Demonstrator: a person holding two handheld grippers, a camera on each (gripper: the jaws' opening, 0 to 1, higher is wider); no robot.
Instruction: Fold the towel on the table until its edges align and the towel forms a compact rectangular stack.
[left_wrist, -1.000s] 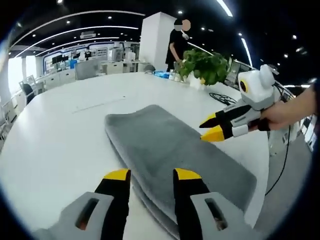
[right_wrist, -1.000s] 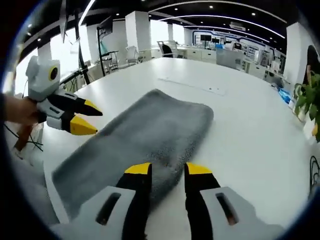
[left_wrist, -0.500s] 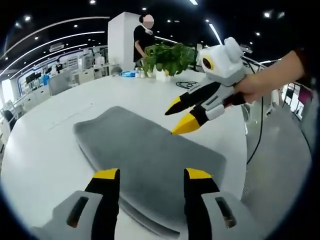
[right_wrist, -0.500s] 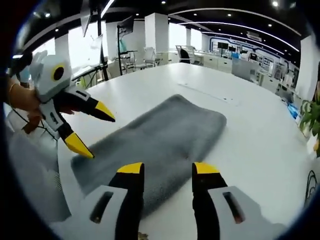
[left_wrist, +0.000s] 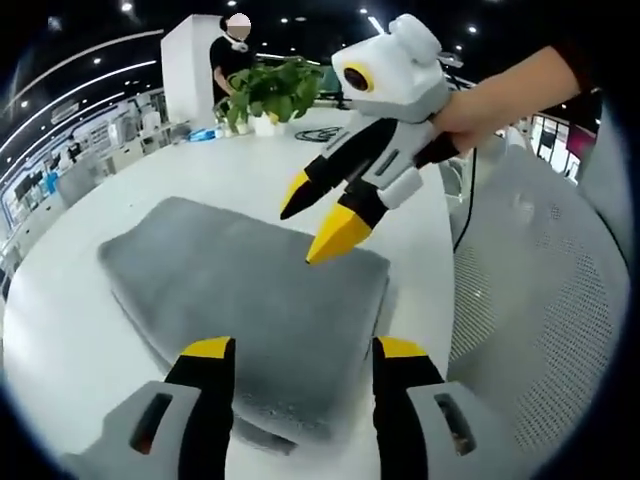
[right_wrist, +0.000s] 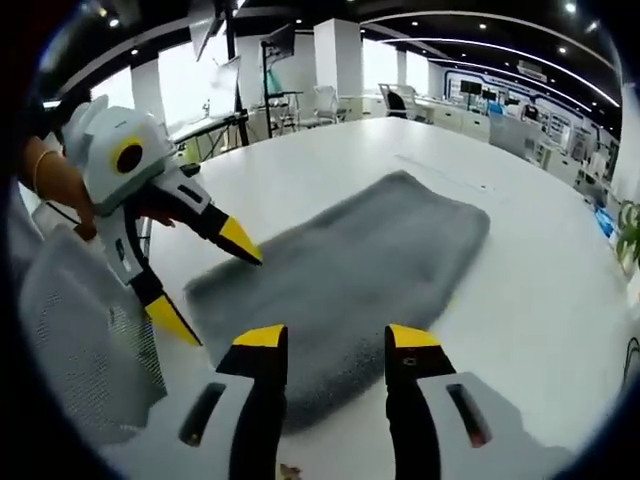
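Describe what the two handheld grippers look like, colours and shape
Both match. The left gripper has grey jaw bodies with slotted cut-outs, black fingers and yellow tips. The right gripper is the same. Seen from outside, each has pointed, beak-like yellow-tipped jaws on a white housing. A dark sleeve covers the arm behind the right one.

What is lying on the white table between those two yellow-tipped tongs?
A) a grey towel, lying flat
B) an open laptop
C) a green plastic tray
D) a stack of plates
A: a grey towel lies flat on the white table, with the left tongs and right tongs both open above its near end.
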